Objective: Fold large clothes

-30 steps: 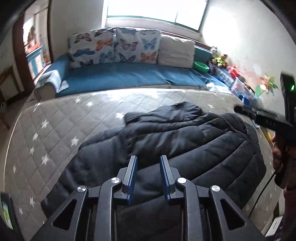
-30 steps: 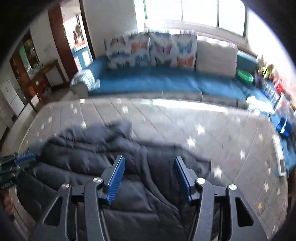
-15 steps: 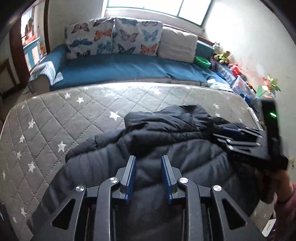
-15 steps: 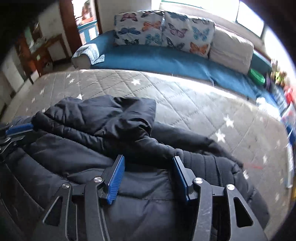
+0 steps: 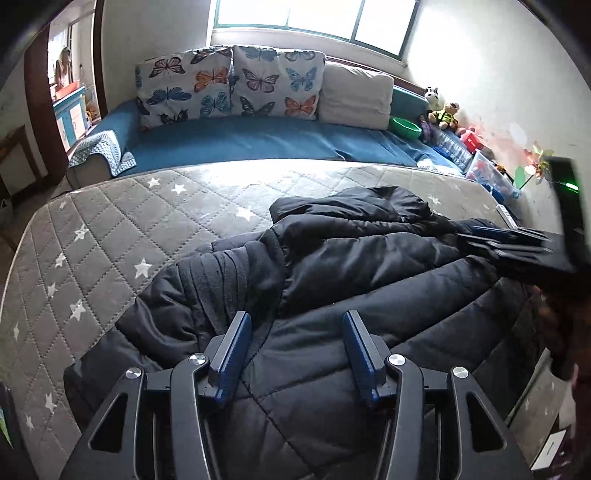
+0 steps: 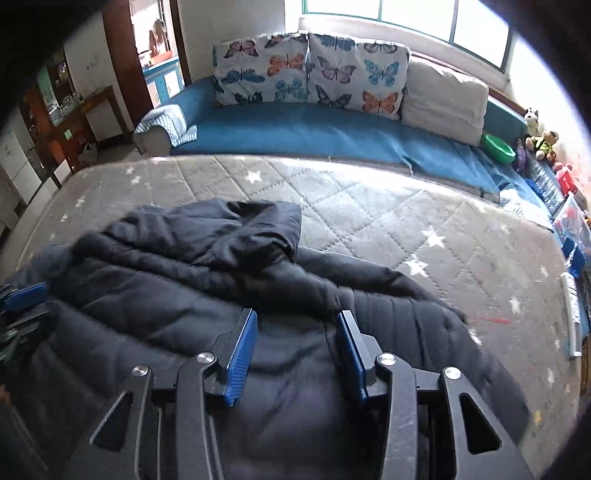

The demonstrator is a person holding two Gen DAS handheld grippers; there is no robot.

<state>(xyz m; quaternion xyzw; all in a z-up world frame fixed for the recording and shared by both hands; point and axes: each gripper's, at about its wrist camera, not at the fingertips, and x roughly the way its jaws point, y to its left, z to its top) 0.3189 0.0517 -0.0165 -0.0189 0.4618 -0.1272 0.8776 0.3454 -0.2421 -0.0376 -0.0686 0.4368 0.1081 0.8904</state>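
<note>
A grey quilted mattress with white stars fills the lower middle of the frame. Behind it runs a blue sofa bearing two butterfly cushions and a beige cushion. Above, a bright window floods the pale wall at upper right with daylight. Soft toys sit at the sofa's right end. A dark wooden doorway stands at upper left.

Jacket near hem cut off by the bottom edge in both views. Right gripper partly out of frame, blurred. Toys too small to identify.
</note>
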